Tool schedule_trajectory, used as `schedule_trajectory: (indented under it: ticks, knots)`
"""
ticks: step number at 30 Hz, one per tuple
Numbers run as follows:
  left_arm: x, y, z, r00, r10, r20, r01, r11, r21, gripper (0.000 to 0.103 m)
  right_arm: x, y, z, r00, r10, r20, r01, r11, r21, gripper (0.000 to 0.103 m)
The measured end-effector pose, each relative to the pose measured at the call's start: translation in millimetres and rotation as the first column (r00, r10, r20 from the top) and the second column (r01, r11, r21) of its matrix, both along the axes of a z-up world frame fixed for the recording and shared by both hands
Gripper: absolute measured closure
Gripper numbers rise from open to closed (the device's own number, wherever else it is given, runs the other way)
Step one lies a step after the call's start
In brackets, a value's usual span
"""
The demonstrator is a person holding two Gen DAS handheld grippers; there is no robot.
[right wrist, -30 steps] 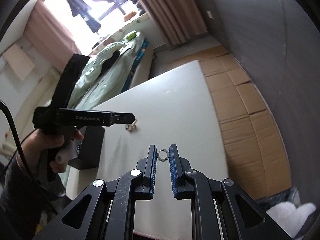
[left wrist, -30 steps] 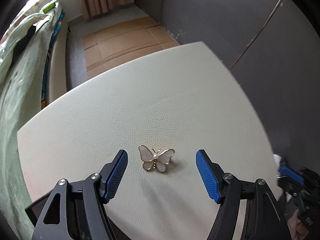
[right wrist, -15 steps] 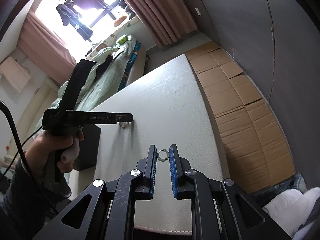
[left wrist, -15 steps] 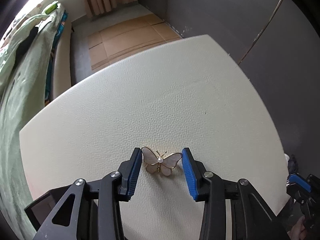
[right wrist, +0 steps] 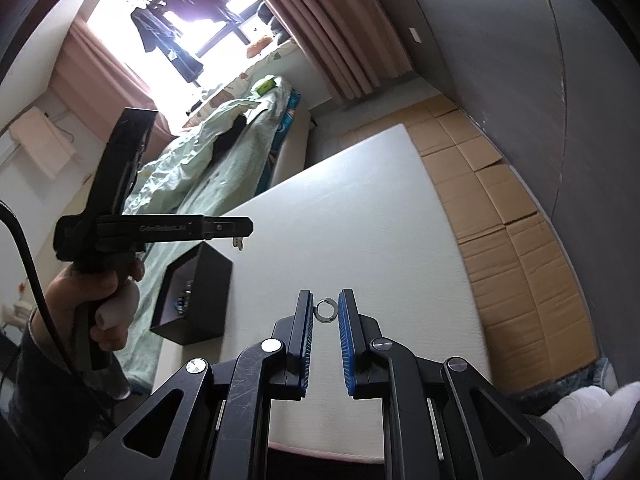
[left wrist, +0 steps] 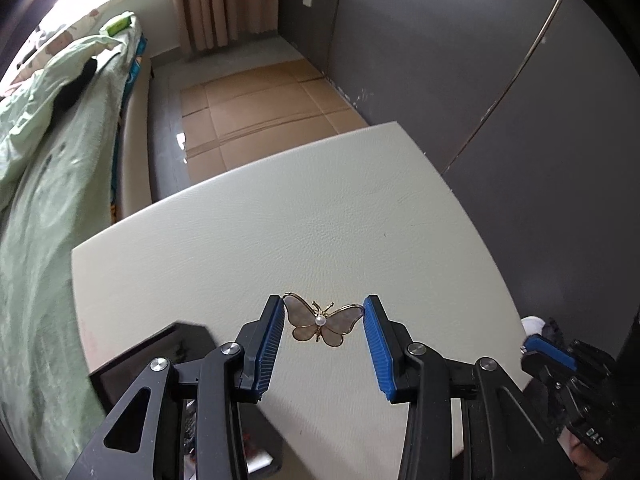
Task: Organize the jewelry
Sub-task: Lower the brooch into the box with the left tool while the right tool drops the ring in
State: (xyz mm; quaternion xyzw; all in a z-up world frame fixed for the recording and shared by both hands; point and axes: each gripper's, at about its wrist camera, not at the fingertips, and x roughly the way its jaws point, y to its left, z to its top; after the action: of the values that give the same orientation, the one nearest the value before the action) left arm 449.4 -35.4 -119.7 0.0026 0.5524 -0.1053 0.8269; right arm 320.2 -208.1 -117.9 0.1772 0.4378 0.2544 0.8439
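Gold butterfly brooch [left wrist: 322,323] pinched in the raised left gripper [left wrist: 323,320].
Right gripper [right wrist: 325,312] level, clamped on a small ring [right wrist: 325,311] above the table [right wrist: 360,216].

Left of the left tongs [left wrist: 323,338], we see the open black box [left wrist: 140,364] half hidden behind them; its contents [right wrist: 182,300] are too small to identify.

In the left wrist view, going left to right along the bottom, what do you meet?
Green bedding → black box → butterfly brooch held in the left gripper → right gripper.
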Motion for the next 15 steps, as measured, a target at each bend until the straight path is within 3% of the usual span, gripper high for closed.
schedule_trajectory:
  ticks: [6,15]
  knots:
    - [-22.6,23.3,25.9,0.999,0.031,0.042,-0.030,0.999,-0.014,0.060,-7.4,22.0,19.3,0.999,0.032,0.037,-0.032,0.999,0.004,0.089]
    - [-52.2,67.4,36.5,0.994,0.095,0.056,-0.093,0.995,-0.032,0.060,-22.1,62.1,46.9,0.991,0.095,0.092,-0.094,0.996,-0.012,0.089]
